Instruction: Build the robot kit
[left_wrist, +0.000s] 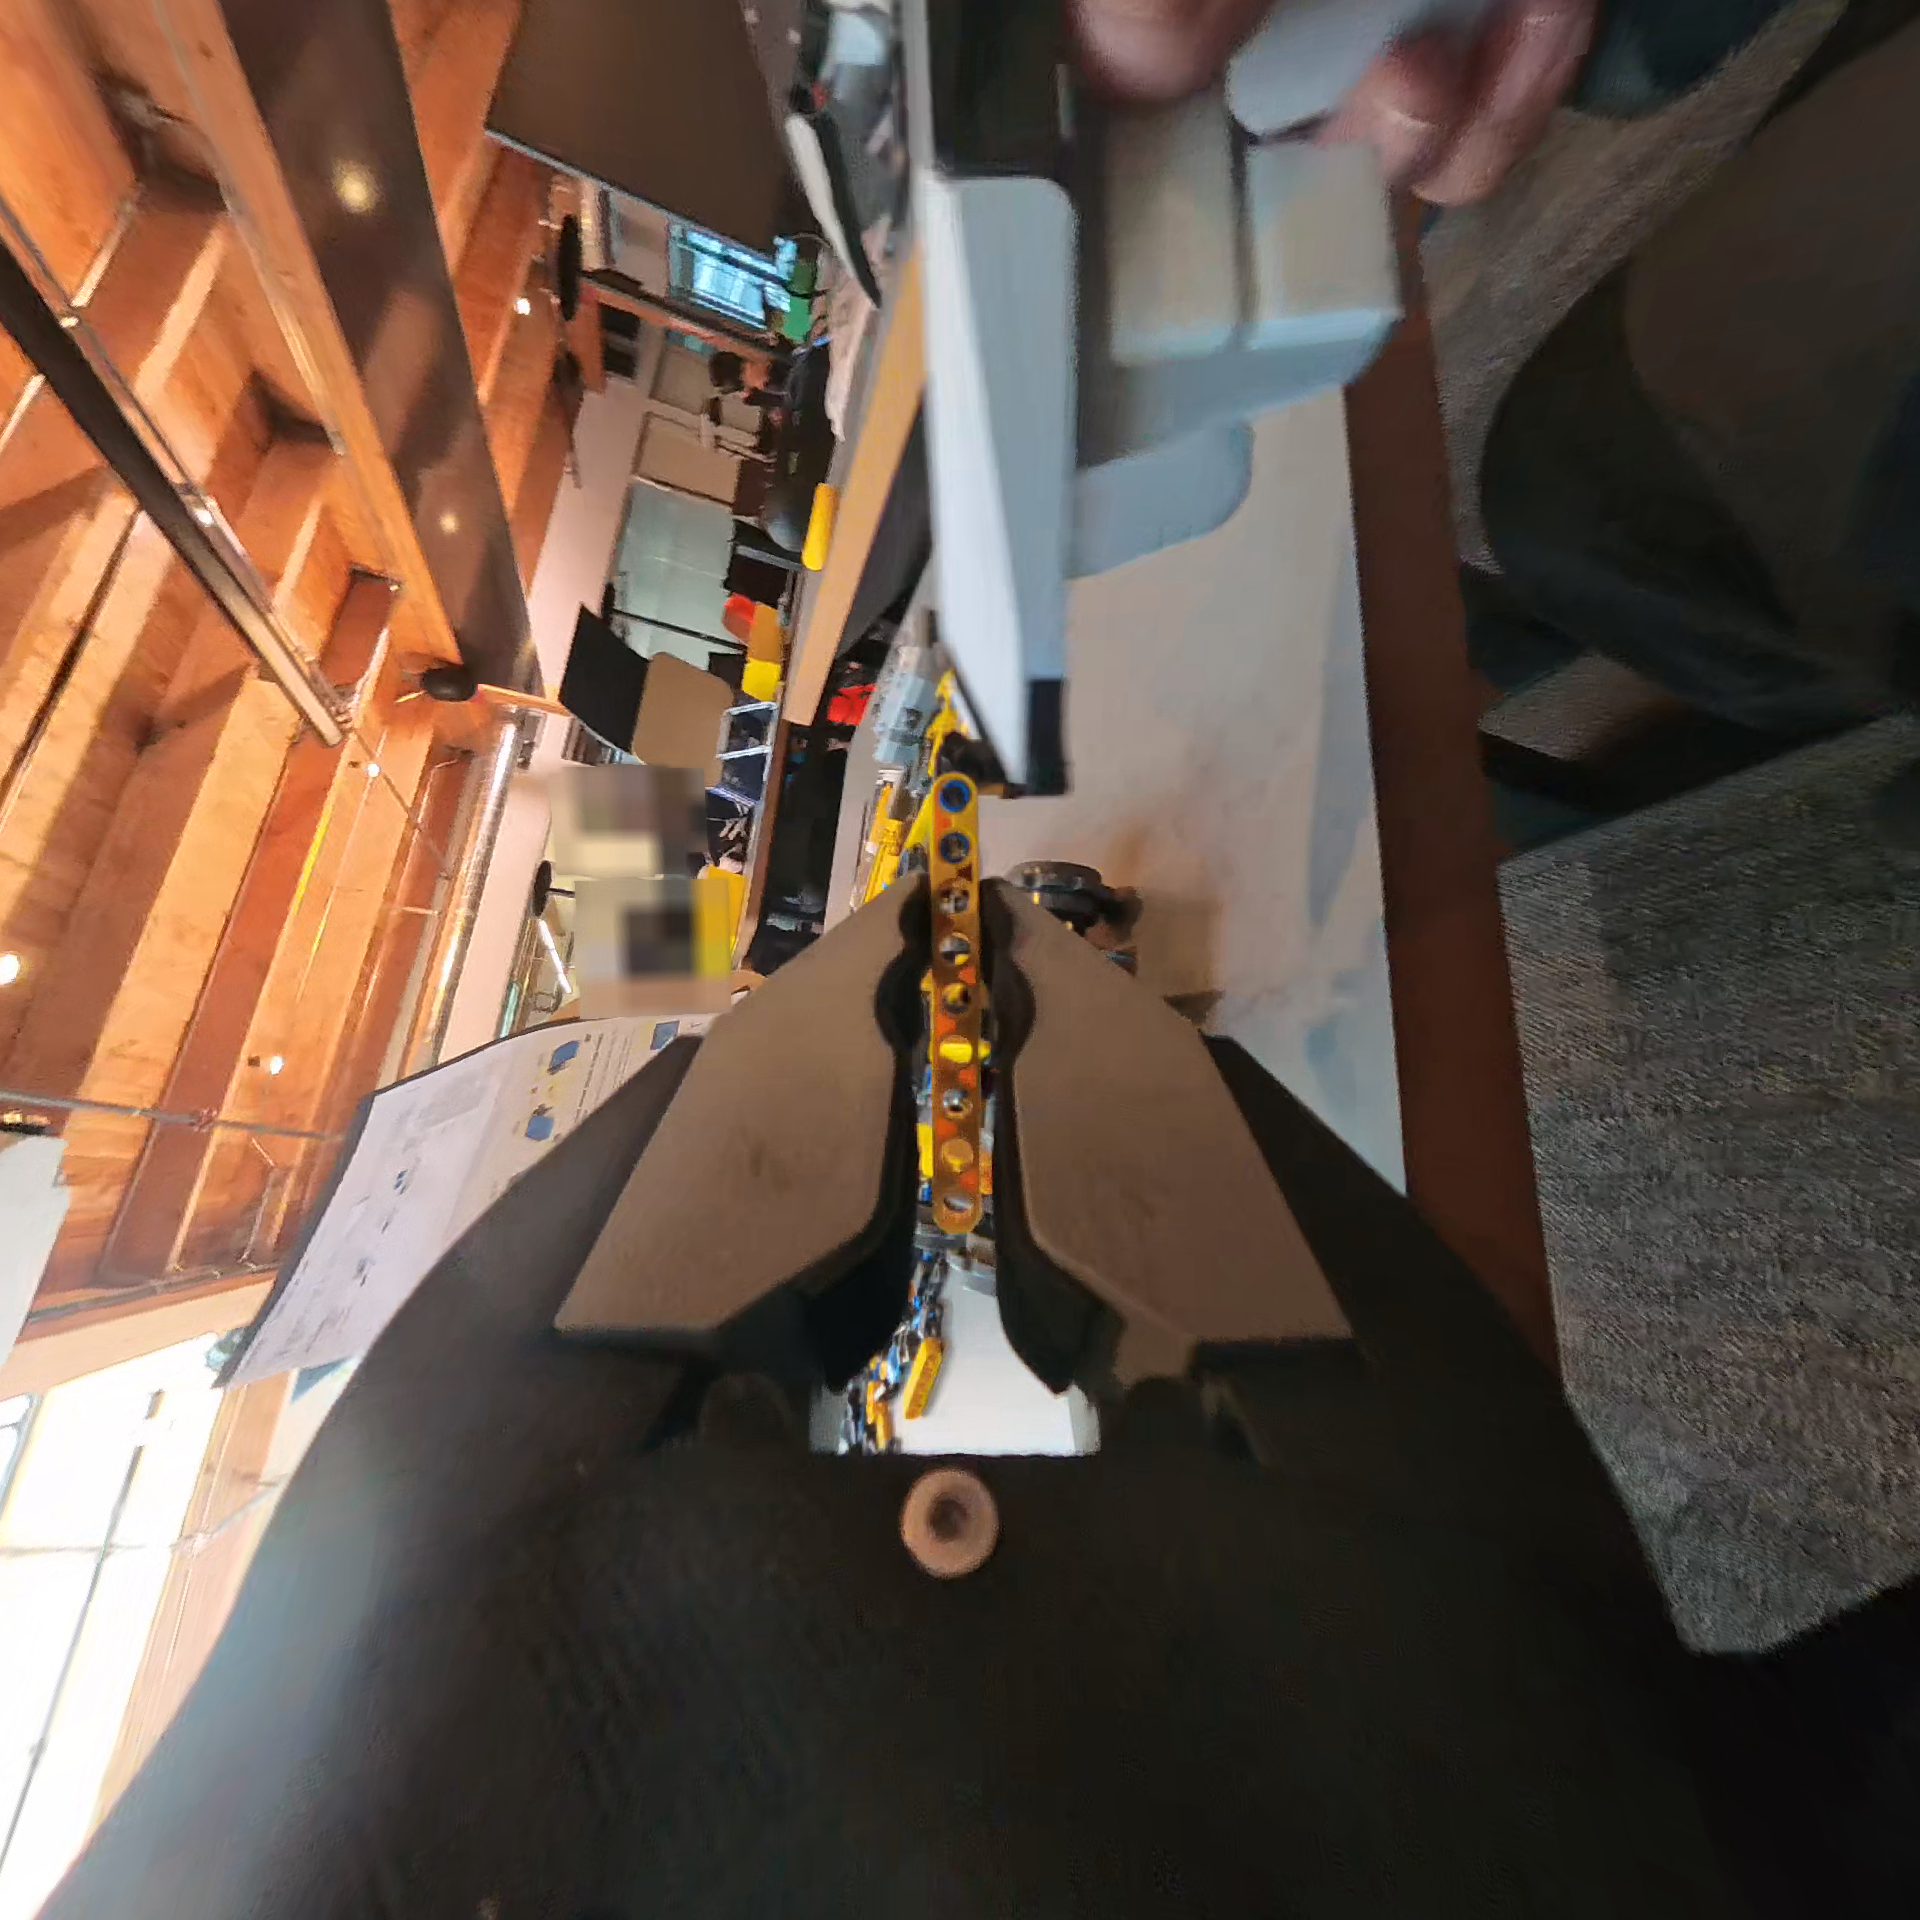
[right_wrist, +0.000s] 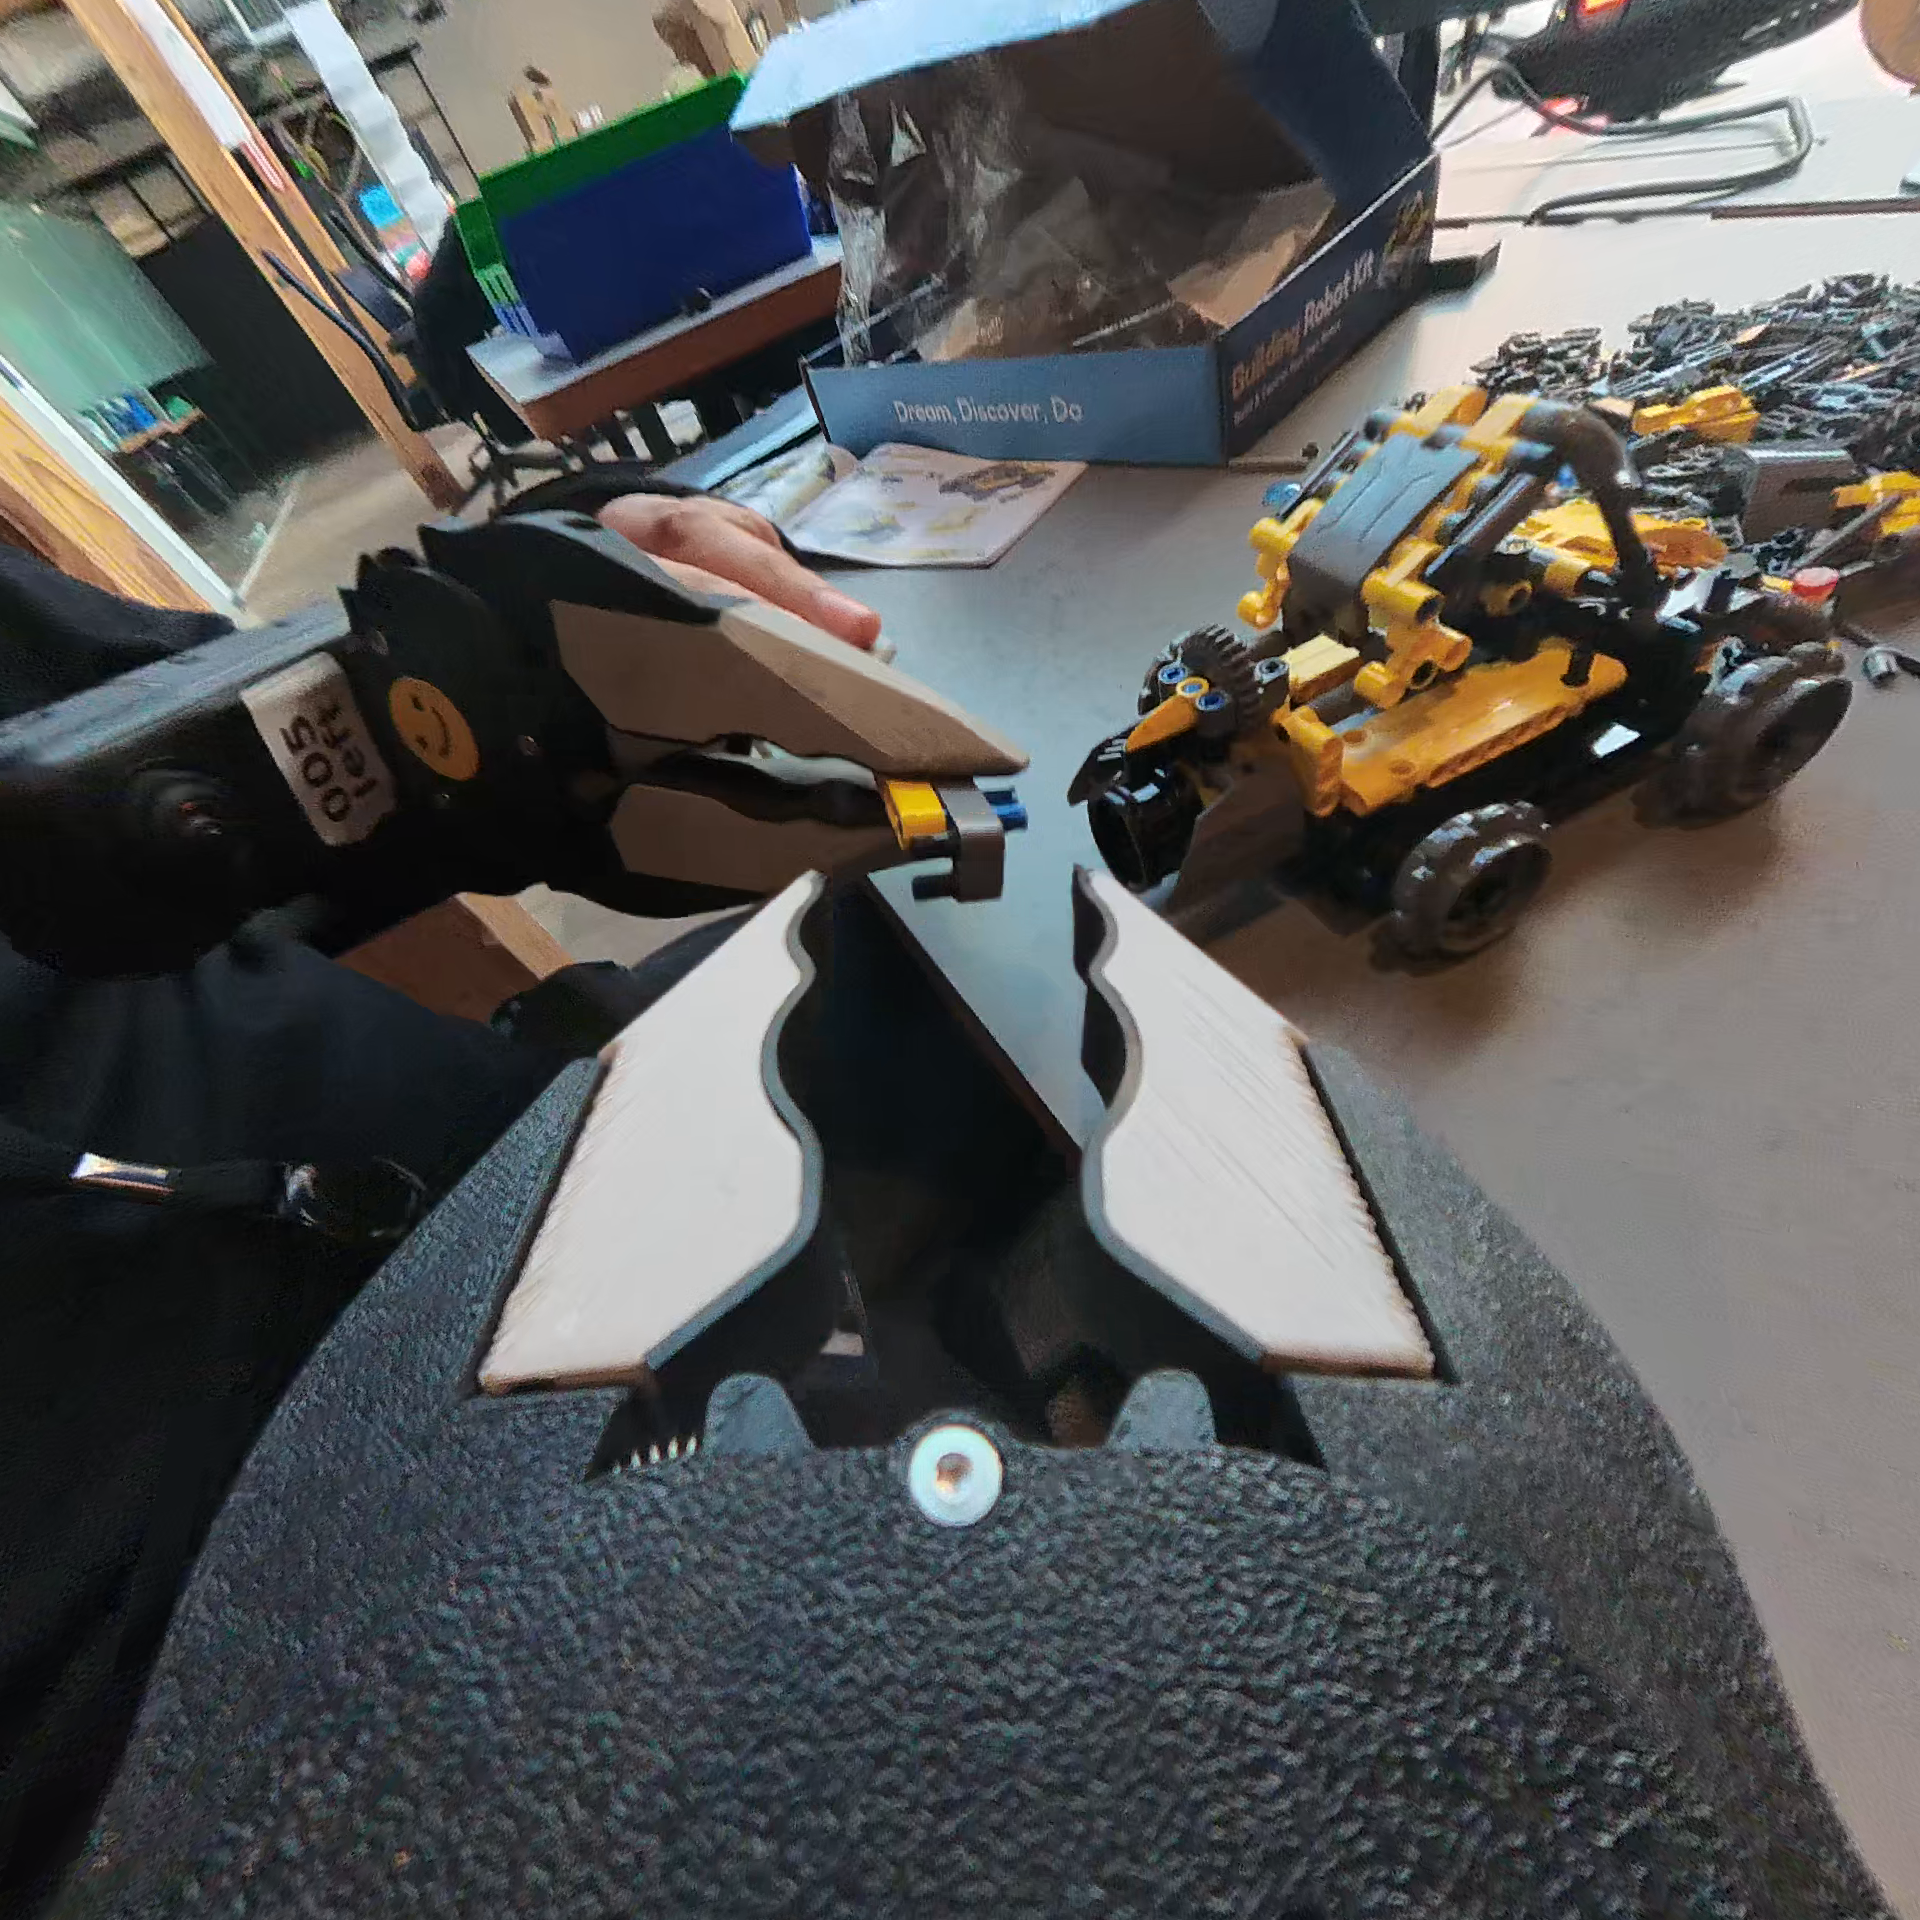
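**Over the table edge, a yellow beam pinched in our left gripper**

Between our left gripper's (left_wrist: 956, 904) fingers we are clamping a yellow holed beam (left_wrist: 954, 997), which is carrying a grey connector (right_wrist: 975, 847) with blue pins at its tip (seen from the right wrist view). Our right gripper (right_wrist: 951, 883) is hovering just beneath that connector, fingers spread and holding nothing. Beyond both, a yellow-and-black model car (right_wrist: 1455, 686) is sitting on the grey table (right_wrist: 1558, 1091), near an open blue box (right_wrist: 1122, 405) and a booklet (right_wrist: 914, 504)

Left gripper (left_wrist: 956, 914) jaws clamped, right gripper (right_wrist: 951, 888) jaws apart.
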